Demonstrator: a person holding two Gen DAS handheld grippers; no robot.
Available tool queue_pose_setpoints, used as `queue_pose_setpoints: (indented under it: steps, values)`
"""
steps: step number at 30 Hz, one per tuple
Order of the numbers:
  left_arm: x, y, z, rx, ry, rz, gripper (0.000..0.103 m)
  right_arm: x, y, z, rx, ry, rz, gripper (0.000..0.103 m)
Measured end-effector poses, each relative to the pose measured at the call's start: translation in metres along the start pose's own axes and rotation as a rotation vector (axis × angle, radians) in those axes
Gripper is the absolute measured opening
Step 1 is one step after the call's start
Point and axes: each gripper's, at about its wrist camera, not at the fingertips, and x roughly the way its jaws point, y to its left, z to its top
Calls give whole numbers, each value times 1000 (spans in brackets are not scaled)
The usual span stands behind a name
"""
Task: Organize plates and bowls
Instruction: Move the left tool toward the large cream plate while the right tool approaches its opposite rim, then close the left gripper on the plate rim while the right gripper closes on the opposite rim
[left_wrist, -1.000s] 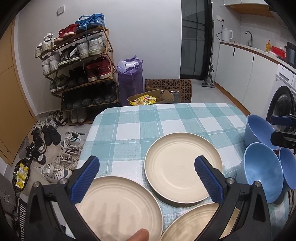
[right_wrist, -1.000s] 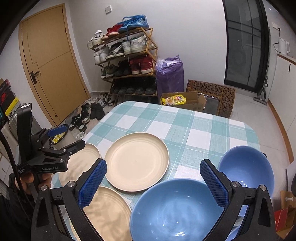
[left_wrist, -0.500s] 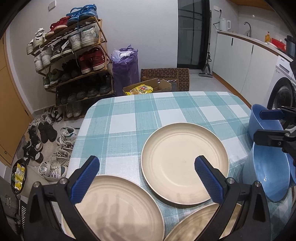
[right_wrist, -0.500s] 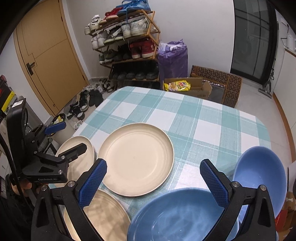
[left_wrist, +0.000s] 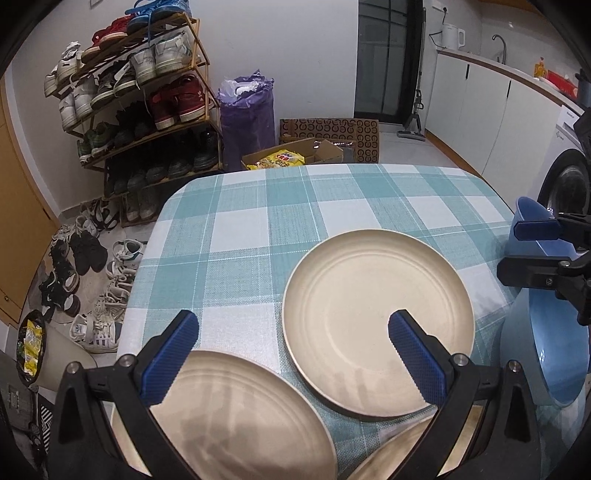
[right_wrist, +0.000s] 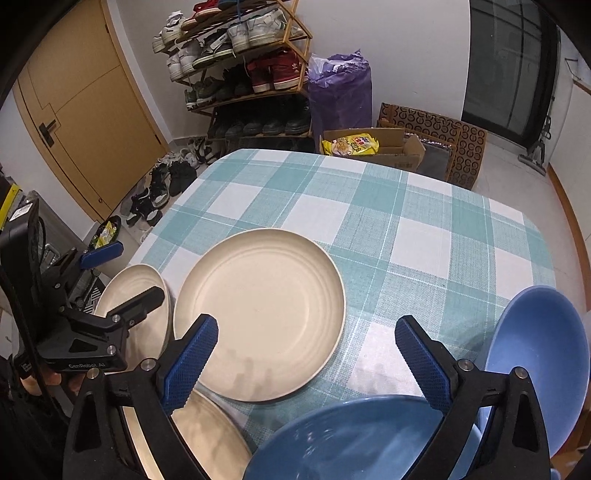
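Observation:
Three cream plates lie on the checked tablecloth: a middle plate (left_wrist: 376, 317) (right_wrist: 262, 314), a near-left plate (left_wrist: 240, 417) (right_wrist: 136, 306) and a near plate (right_wrist: 203, 439) that shows only partly. Blue bowls (right_wrist: 539, 365) (left_wrist: 554, 350) stand at the right edge, one (right_wrist: 351, 439) right under my right gripper. My left gripper (left_wrist: 291, 354) hangs open above the near-left plate's far rim, holding nothing. My right gripper (right_wrist: 306, 358) is open over the middle plate's near rim, also holding nothing.
The teal and white checked table (left_wrist: 295, 206) has bare cloth at its far half. Beyond it stand a shoe rack (left_wrist: 140, 96), a purple bag (left_wrist: 247, 118) and a cardboard box (left_wrist: 295, 155). Shoes lie on the floor at left. White cabinets (left_wrist: 491, 99) run along the right.
Both grippers have moved forward and lower over the table, so the plates look larger. Both stay open. Plates and bowls have not moved.

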Motion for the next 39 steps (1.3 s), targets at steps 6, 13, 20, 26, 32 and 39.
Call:
queue_pose_setpoints:
  steps: [6, 13, 20, 26, 32, 39]
  values:
    - [9, -3, 2, 11, 11, -3, 103, 11, 3, 6, 14, 18, -19, 99]
    - [16, -6, 7, 26, 23, 14, 103, 30, 9, 9, -2, 87, -73, 99]
    - [29, -16, 6, 48, 62, 21, 103, 52, 5, 6, -2, 159, -95, 97]
    - [40, -23, 3, 44, 92, 28, 103, 64, -1, 3, -3, 211, -101, 96]
    - [43, -19, 2, 30, 103, 27, 103, 78, -6, 2, -9, 255, -95, 94]
    - [50, -12, 0, 15, 126, 32, 103, 91, -9, 1, -8, 287, -89, 91]
